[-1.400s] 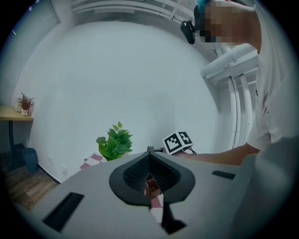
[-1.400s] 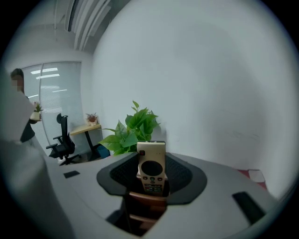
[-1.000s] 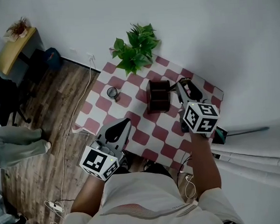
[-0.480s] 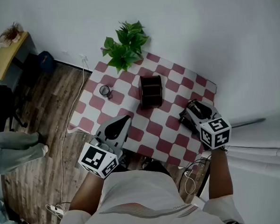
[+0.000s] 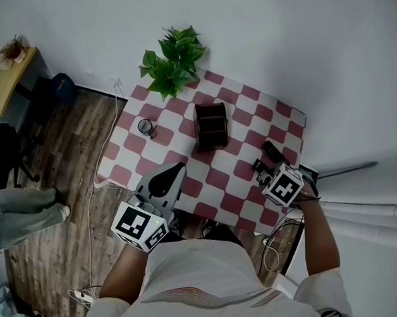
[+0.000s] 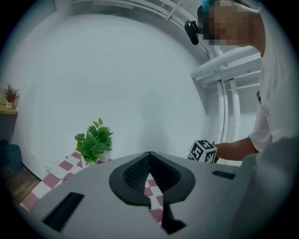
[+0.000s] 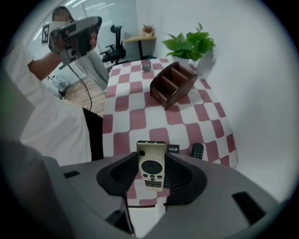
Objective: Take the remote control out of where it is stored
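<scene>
Your right gripper (image 7: 151, 175) grasps the cream remote control (image 7: 151, 163) over the checkered table's (image 5: 239, 169) near right corner, apart from the brown organizer (image 5: 210, 125) mid-table. Your left gripper (image 6: 149, 170) is clenched, jaws together.

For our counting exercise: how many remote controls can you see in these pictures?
2. A cream remote control is held in the right gripper; a black remote control lies on the checkered table beyond it. A small dark item beside that is too small to tell.

Right gripper (image 5: 262, 173), remote (image 7: 150, 164): away from organizer (image 5: 210, 125)
</scene>
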`<state>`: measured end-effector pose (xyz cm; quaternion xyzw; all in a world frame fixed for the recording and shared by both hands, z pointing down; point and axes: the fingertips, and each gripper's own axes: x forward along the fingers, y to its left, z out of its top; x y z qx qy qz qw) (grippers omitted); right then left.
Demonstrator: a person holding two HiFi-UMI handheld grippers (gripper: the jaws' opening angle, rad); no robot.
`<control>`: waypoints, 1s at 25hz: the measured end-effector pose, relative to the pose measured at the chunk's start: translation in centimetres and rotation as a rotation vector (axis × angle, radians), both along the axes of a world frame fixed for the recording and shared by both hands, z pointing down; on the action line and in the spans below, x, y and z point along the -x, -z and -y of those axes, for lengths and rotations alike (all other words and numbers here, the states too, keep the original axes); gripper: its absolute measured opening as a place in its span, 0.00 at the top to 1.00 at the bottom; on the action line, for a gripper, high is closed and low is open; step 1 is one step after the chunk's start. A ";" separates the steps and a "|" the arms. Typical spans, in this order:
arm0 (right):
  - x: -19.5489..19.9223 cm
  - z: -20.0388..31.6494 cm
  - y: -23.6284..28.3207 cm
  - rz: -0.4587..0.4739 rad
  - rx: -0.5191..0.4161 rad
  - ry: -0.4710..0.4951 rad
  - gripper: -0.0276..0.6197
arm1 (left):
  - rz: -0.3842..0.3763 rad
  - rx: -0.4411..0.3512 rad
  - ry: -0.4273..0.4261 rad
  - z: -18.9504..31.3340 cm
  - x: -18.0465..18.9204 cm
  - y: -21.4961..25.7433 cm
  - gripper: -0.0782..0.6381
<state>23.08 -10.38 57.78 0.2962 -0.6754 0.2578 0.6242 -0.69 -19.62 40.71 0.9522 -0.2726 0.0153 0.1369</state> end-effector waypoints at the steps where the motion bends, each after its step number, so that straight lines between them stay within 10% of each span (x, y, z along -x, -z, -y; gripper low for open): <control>1: 0.1 -0.6 -0.8 -0.019 0.051 0.026 0.67 | 0.000 -0.001 0.004 0.0 0.1 0.0 0.88; 11: 0.7 -2.9 -8.1 -0.115 0.301 0.131 0.67 | 0.004 0.011 0.033 0.6 0.8 -0.5 0.88; 25: 1.8 -2.4 -11.3 -0.082 0.264 0.141 0.67 | 0.006 0.013 0.041 1.0 1.4 -0.5 0.88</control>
